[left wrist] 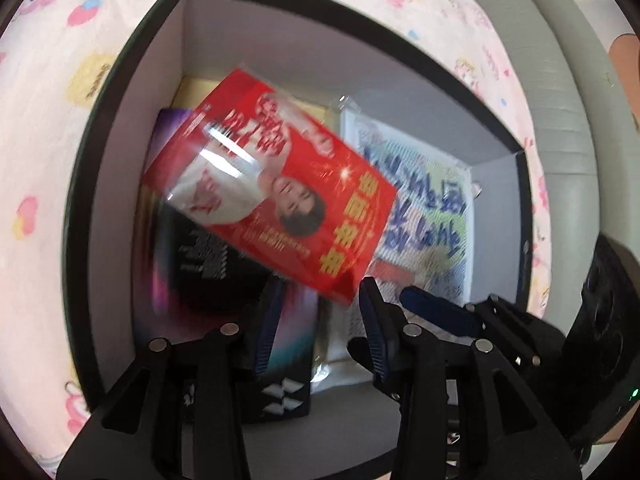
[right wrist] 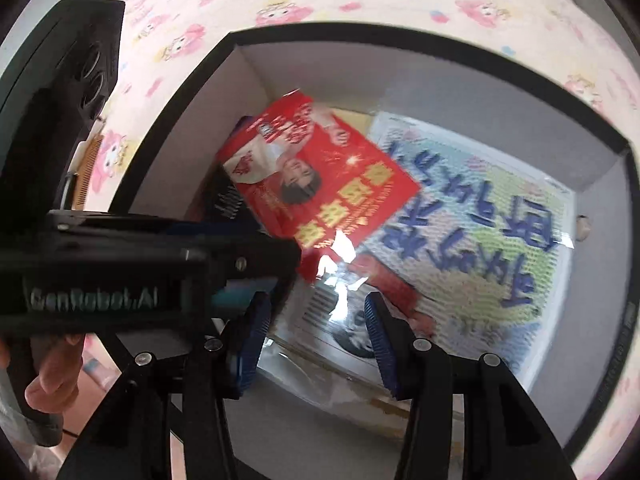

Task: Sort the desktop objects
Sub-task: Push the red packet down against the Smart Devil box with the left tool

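From my left tongs (left wrist: 320, 300) I look down into a dark box (left wrist: 132, 80) with pale inner walls, which stands on a pink cloth (left wrist: 44, 120) with cartoon figures. The red packet (left wrist: 272, 184) is inside the box, tilted, and its near corner lies just between my blue pads (left wrist: 266, 328); the jaws stand apart and I cannot tell if they touch it, but they do not squeeze it. It is blurred, so I judge it is loose and maybe moving. Under it lies a dark packet (left wrist: 200, 248) with purple colour, and on the right a pale sheet with blue writing (left wrist: 424, 208) in clear wrap. I think the red packet is light and thin, wrapped in shiny film, so it will be slippery and will bend; a hold on the short edge or a corner, with the pads well onto it, seems best. From my right tongs (right wrist: 316, 340) I see the same box (right wrist: 600, 136) from the other side. These jaws are also apart and hold nothing; they hang over the clear wrap near the bottom of the pale sheet (right wrist: 480, 240). The red packet (right wrist: 320, 184) rests slanted over the other things, and its corner with strong glare is near the left tongs (right wrist: 288, 256), which come in from the left.
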A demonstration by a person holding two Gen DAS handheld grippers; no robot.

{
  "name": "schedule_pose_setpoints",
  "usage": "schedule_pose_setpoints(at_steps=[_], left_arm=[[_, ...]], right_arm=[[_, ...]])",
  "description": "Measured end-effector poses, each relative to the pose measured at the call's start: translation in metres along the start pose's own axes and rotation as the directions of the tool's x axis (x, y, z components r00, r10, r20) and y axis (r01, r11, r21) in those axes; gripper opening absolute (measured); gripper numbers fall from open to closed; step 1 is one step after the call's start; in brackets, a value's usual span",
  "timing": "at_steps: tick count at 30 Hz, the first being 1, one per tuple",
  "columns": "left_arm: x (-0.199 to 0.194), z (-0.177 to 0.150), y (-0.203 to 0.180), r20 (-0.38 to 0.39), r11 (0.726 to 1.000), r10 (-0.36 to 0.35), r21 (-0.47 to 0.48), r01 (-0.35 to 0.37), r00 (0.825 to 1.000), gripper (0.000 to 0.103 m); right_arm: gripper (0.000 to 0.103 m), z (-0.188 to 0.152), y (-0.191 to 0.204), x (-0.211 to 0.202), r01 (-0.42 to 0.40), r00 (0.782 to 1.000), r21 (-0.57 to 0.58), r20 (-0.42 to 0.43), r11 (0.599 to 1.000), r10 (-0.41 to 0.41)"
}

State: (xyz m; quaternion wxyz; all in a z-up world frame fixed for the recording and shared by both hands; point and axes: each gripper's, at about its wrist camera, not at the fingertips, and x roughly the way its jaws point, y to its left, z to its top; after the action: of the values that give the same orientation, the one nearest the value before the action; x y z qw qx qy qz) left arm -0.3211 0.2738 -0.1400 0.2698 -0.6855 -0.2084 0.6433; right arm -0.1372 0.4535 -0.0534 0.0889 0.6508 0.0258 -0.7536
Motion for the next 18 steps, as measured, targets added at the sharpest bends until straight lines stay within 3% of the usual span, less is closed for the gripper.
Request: schedule_pose_setpoints(at_steps=[5, 8, 11, 18], left_arm=[[0.005, 0.012, -0.012, 0.017, 0.997, -0.072, -0.039, 0.072, 0.997, 0.048], [0.005, 0.017, -0.021, 0.047, 0.997, -0.064, -0.032, 0.066, 0.997, 0.048], [0.004, 0.017, -0.023, 0.051, 0.994, -0.102, -0.036, 0.104, 0.993, 0.048], [-0.001, 0.011, -0.007, 0.091, 0.999, -0.048, -0.021, 0.050, 0.995, 0.048]], right_arm=[[0.045, -0.012, -0.022, -0.022, 0.029, 0.999, 0.050, 0.037, 0.998, -0.031], [0.045, -0.016, -0.030, -0.021, 0.008, 1.000, 0.077, 0.018, 0.997, -0.010], [0.045, -0.021, -0.029, -0.019, -0.014, 1.000, 0.066, 0.005, 0.998, 0.014], [0.045, -0.020, -0.017, -0.025, -0.026, 1.000, 0.027, -0.009, 0.999, 0.026]])
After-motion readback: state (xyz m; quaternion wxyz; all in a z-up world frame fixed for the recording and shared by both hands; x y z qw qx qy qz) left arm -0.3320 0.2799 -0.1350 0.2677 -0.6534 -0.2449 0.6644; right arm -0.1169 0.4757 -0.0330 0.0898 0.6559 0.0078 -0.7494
